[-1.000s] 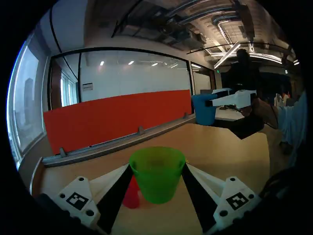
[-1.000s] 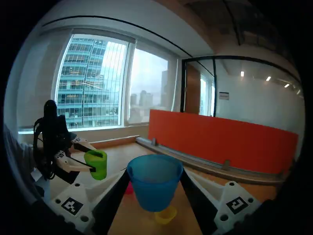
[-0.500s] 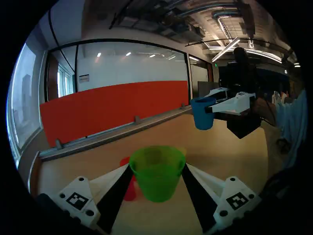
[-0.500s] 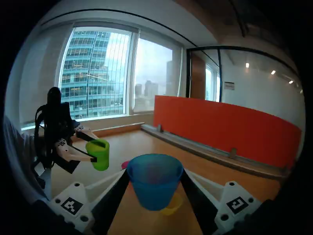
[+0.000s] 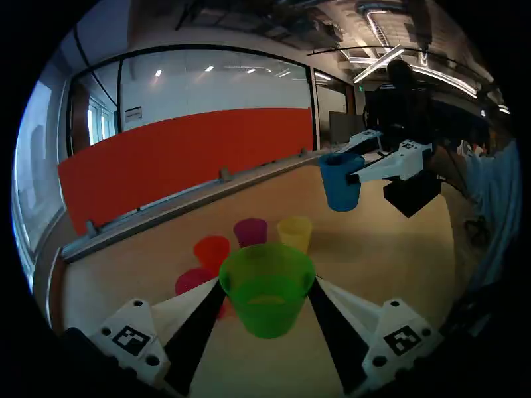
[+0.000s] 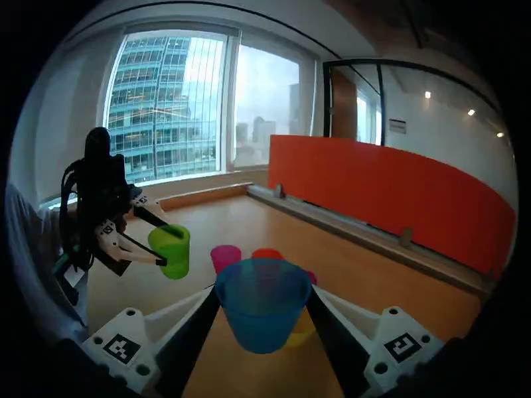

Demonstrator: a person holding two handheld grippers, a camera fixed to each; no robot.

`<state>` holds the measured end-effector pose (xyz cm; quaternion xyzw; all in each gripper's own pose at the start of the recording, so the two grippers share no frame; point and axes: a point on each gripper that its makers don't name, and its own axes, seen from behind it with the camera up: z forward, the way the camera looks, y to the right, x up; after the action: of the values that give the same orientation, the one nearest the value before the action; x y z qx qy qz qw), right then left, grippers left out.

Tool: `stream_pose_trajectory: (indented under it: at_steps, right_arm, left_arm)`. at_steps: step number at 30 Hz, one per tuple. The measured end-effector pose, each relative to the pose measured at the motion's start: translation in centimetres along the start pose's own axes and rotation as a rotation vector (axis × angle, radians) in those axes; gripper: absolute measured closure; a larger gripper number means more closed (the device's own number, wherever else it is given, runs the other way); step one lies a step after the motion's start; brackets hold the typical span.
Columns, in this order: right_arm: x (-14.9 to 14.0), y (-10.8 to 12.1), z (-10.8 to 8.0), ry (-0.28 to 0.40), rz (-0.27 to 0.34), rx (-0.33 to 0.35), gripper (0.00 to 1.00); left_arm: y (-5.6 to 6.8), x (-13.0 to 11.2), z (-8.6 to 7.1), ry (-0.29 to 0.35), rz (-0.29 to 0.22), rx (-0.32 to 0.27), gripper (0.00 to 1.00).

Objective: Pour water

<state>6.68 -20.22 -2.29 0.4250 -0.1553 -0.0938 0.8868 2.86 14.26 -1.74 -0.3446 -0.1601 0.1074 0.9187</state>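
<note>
The left gripper [image 5: 267,286] clamps an upright green cup [image 5: 267,306]; the right gripper [image 6: 263,292] clamps an upright blue cup [image 6: 263,320]. In the left gripper view, the blue cup hangs at one o'clock from the green one.

Cluster of small cups [image 5: 250,231] blocks table [image 5: 398,252] centre; bare wood around it; orange partition [image 5: 186,156] bounds far edge.
</note>
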Motion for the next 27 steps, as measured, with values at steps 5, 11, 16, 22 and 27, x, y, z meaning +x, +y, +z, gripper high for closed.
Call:
stream_pose_trajectory:
  at_steps: [5,11,16,22,27]
  right_arm:
    - [-1.8,-0.3,0.6,-0.047,-0.003,0.018,0.08]
    - [-3.9,-0.6,1.4,-0.098,-0.010,0.033,0.08]
    - [-5.4,-1.0,1.9,-0.136,-0.012,0.049,0.08]
    - [-7.0,-1.4,2.3,-0.178,-0.019,0.064,0.08]
    - [-8.2,-1.7,2.6,-0.204,-0.024,0.073,0.08]
  left_arm:
    - [0.1,-1.3,0.3,-0.039,0.009,-0.009,0.14]
    - [0.1,-2.6,0.7,-0.078,0.007,-0.017,0.14]
    - [0.0,-3.6,1.0,-0.104,0.007,-0.018,0.14]
    - [0.0,-4.7,1.3,-0.132,0.007,-0.024,0.14]
    - [0.2,-5.5,1.7,-0.151,0.006,-0.034,0.14]
